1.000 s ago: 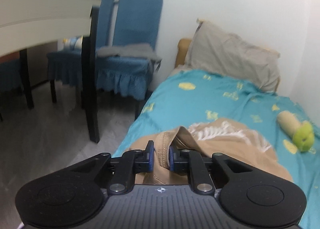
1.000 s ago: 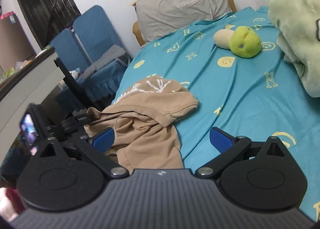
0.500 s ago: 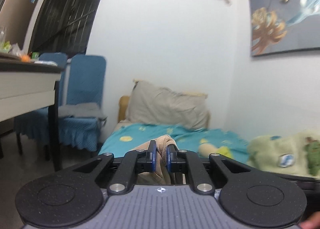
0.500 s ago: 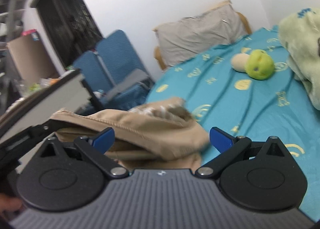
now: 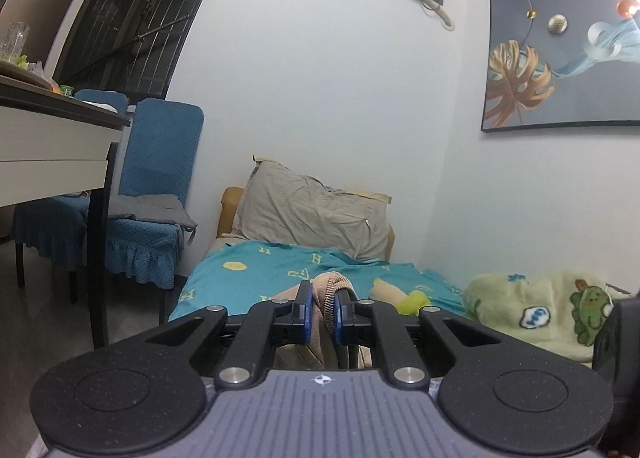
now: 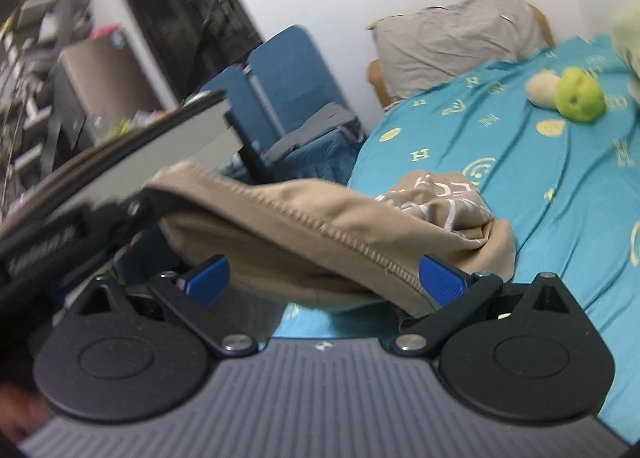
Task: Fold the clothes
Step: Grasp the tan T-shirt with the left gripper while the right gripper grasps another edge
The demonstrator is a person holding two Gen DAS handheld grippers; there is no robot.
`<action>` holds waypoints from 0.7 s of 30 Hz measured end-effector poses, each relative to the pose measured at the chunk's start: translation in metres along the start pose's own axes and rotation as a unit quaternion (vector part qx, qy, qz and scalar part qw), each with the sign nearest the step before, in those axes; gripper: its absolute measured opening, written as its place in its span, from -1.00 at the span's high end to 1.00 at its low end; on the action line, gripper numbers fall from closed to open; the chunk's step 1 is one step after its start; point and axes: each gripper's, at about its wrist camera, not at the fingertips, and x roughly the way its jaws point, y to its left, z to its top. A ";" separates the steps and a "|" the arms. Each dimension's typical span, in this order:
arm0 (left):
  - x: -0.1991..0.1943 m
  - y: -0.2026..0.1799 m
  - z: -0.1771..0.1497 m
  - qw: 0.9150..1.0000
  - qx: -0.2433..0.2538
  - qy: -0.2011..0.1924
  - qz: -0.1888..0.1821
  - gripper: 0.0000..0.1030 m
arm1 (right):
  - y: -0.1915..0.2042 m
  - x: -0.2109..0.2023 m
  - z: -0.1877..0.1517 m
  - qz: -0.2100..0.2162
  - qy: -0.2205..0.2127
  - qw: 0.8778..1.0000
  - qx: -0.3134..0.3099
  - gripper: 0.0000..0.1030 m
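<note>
The left gripper (image 5: 322, 312) clenches the ribbed edge of the soft beige cotton garment (image 6: 320, 226). The right gripper (image 6: 324, 278) is open under the stitched hem. The light, limp cloth hangs above the turquoise patterned bed (image 6: 560, 186); hem corners seem the best place to hold.

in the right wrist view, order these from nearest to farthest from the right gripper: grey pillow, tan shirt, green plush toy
1. Tan cotton shirt, draped between the open fingers of the right gripper.
2. Round green plush toy, upper right on the teal bedsheet.
3. Crumpled grey pillow, at the head of the bed against the wall.
</note>
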 end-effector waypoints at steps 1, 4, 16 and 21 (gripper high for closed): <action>0.002 0.003 0.000 1.000 0.000 0.002 0.000 0.78 | -0.001 0.002 0.000 0.004 -0.004 1.000 0.006 -1.00; 0.005 0.012 -0.002 1.000 -0.013 0.014 0.008 0.78 | 0.000 0.012 -0.003 0.007 -0.007 1.000 0.005 -1.00; -0.001 0.021 0.002 0.998 -0.034 -0.011 0.057 0.79 | -0.046 0.058 -0.021 -0.196 0.017 0.979 0.045 -1.00; -0.009 0.024 0.009 0.995 -0.060 -0.044 0.070 0.79 | -0.072 0.022 -0.015 -0.336 -0.041 0.937 0.087 -1.00</action>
